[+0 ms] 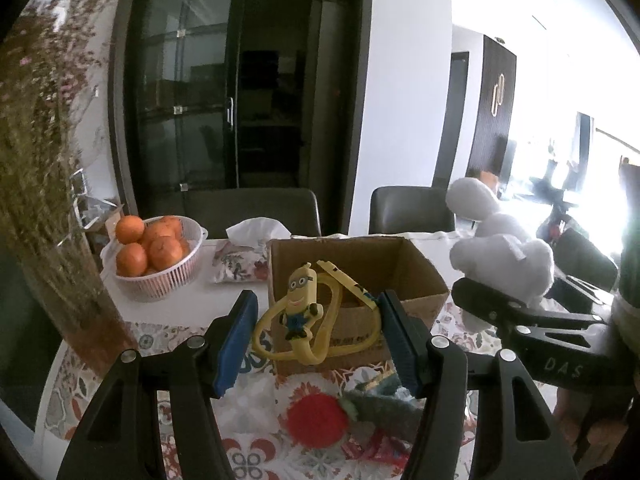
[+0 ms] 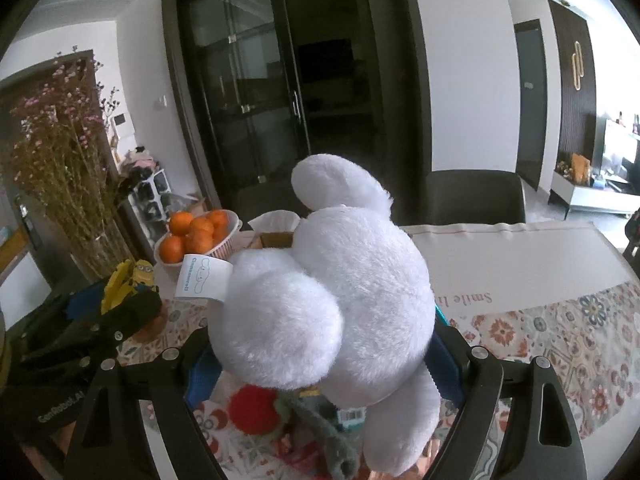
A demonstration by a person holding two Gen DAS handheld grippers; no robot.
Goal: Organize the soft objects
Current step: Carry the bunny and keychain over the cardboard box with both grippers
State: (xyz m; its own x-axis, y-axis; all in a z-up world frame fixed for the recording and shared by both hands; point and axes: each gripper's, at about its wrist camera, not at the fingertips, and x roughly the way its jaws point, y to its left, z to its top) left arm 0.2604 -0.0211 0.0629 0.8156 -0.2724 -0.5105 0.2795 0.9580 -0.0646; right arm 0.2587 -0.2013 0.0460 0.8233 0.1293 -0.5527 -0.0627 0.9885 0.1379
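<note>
Now mid-carry, by the look of it, both toys lifted clear of the tabletop (image 2: 520, 252) and not yet dropped. Left gripper (image 1: 316, 336), lower centre of its frame: jaws about half open, closed on the yellow minion toy (image 1: 300, 308), its looped strap pinched between the blue pads. Right gripper (image 2: 320, 364), bottom centre of its own frame: jaws spread wide around a white plush (image 2: 340, 292) that fills the middle of the view, paper tag sticking out at its left side. Same plush seen at centre right of the left view, above the black arm of the right gripper. Open cardboard box (image 1: 352, 276) directly behind the minion, centre of the left frame, apparently empty from this angle. Still lying on the patterned cloth below the jaws: a red knitted ball (image 1: 316, 420) with a grey-green fuzzy piece (image 1: 380, 408) beside it. Basket of oranges (image 1: 156, 256) at left, well apart from the box. Next, probably: bring each toy over the box mouth, clear the near wall, then let go; the plush is bulky, so likely one at a time.
</note>
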